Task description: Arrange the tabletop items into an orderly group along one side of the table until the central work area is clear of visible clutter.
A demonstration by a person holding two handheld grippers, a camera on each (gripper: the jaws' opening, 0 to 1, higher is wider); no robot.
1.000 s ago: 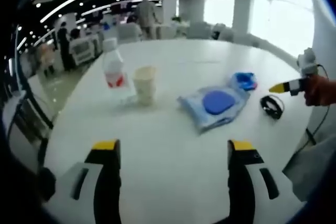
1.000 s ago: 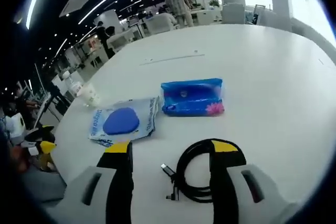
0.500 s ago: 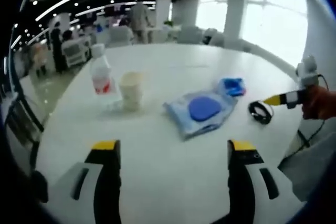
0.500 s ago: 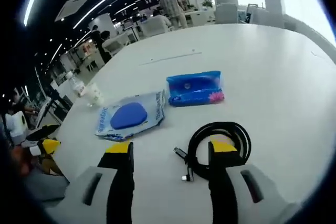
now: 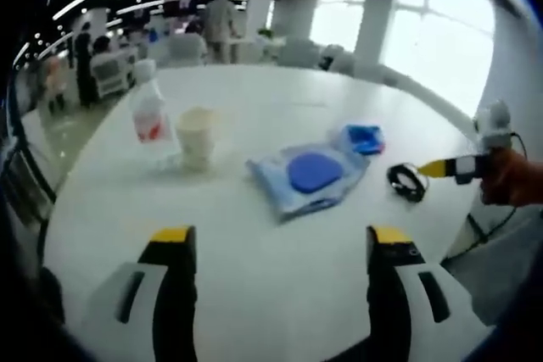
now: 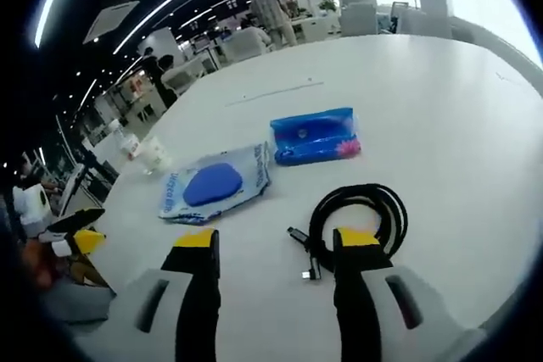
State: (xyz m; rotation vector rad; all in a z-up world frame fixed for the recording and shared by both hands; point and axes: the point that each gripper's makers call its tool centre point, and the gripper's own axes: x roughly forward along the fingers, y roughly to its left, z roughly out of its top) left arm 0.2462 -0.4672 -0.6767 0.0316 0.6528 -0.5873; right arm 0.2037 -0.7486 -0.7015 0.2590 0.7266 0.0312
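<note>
On the round white table (image 5: 254, 235) stand a clear bottle with a red label (image 5: 148, 116) and a cream paper cup (image 5: 195, 135). A pale blue wipes pack with a dark blue lid (image 5: 307, 174) (image 6: 212, 188) lies mid-table, with a blue tissue pack (image 5: 363, 137) (image 6: 316, 135) behind it. A coiled black cable (image 6: 361, 218) (image 5: 405, 181) lies just ahead of my right gripper (image 6: 273, 247), whose jaws stand open; its right jaw tip overlaps the coil. My left gripper (image 5: 273, 239) is open above bare table. The right gripper (image 5: 462, 167) enters the left gripper view from the right.
Bottle and cup appear small at the table's far left edge (image 6: 146, 152) in the right gripper view. The other gripper's yellow tip (image 6: 78, 242) pokes in at the left. Beyond the table are white chairs and standing people (image 5: 219, 23). A thin pale strip (image 6: 273, 91) lies farther back.
Both cameras have pulled back from the table, so the items look smaller and farther. The cable has slid rightward past my right jaw tip in the right gripper view. Nothing was grasped.
</note>
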